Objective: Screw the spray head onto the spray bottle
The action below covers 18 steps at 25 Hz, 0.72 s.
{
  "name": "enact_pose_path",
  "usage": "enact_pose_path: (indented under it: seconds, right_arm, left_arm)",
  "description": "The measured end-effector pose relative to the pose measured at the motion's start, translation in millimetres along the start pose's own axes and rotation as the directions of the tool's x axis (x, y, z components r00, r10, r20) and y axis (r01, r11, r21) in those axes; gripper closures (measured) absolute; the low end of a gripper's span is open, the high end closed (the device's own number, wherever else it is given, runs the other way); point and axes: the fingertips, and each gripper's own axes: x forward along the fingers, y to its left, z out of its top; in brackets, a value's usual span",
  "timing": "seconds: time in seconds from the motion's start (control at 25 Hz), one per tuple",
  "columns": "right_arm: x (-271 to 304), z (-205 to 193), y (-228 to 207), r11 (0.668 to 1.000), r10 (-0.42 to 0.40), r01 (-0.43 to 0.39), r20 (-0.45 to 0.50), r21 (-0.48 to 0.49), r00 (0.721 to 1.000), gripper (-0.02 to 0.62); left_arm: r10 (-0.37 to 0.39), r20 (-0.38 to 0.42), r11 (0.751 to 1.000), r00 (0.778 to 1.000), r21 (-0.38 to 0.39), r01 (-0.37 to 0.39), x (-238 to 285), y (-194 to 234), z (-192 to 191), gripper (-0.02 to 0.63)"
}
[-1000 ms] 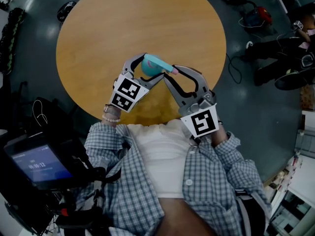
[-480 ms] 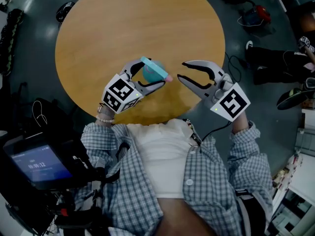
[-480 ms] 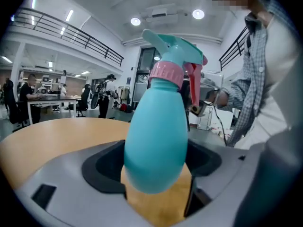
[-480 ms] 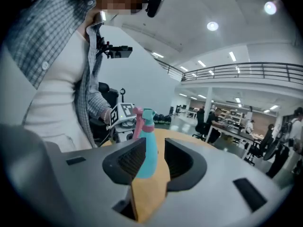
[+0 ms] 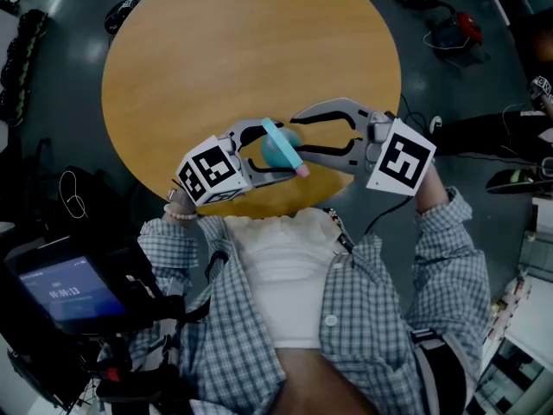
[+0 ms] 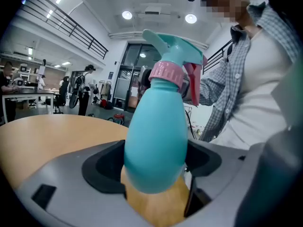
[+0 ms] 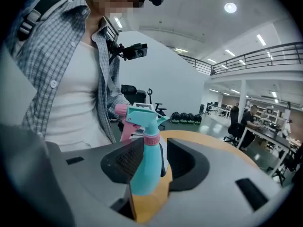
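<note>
- Over the near edge of the round brown wooden table, in the head view, the left gripper holds the teal egg-shaped plastic spray bottle. The teal spray head with the pink tip sits on top of it. The right gripper is just beside it, and its jaws are opening with the head between them. The table has lots of bare room behind. Its edge and the person's white shirt are close in front.
- Left gripper view: the jaws squeeze the fat bottle body from both sides. The pink ring under the head looks straight. I think this grip must be tight so the bottle does not spin.
- Right gripper view: the bottle stands between the jaws, but the pads do not press it. I think a good next move is to close on the head above the ring and turn it gently, held straight. Both grippers should work over the table so nothing drops to the floor.
</note>
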Motion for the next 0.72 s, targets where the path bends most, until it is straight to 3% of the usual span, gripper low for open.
enact_pose_path:
  seconds: [0.24, 0.48, 0.6, 0.72]
  right_arm:
    - [14, 7, 24, 0.989, 0.129, -0.131, -0.036, -0.070, 0.991, 0.466]
    - [15, 8, 33, 0.979, 0.199, -0.200, -0.024, -0.050, 0.980, 0.466]
    - [16, 4, 34, 0.979, 0.202, -0.204, -0.048, -0.028, 0.978, 0.469]
    - [18, -1, 29, 0.991, 0.136, -0.135, -0.077, 0.023, 0.988, 0.471]
  left_arm:
    - [-0.078, -0.044, 0.997, 0.996, 0.013, 0.079, 2, -20, -12, 0.212]
    - [-0.140, -0.081, 0.990, 0.987, 0.015, 0.141, 6, -32, -14, 0.212]
    - [-0.111, -0.106, 0.993, 0.988, 0.039, 0.115, 7, -28, -18, 0.212]
    - [-0.030, -0.128, 0.997, 0.991, 0.068, 0.038, 7, -17, -22, 0.212]
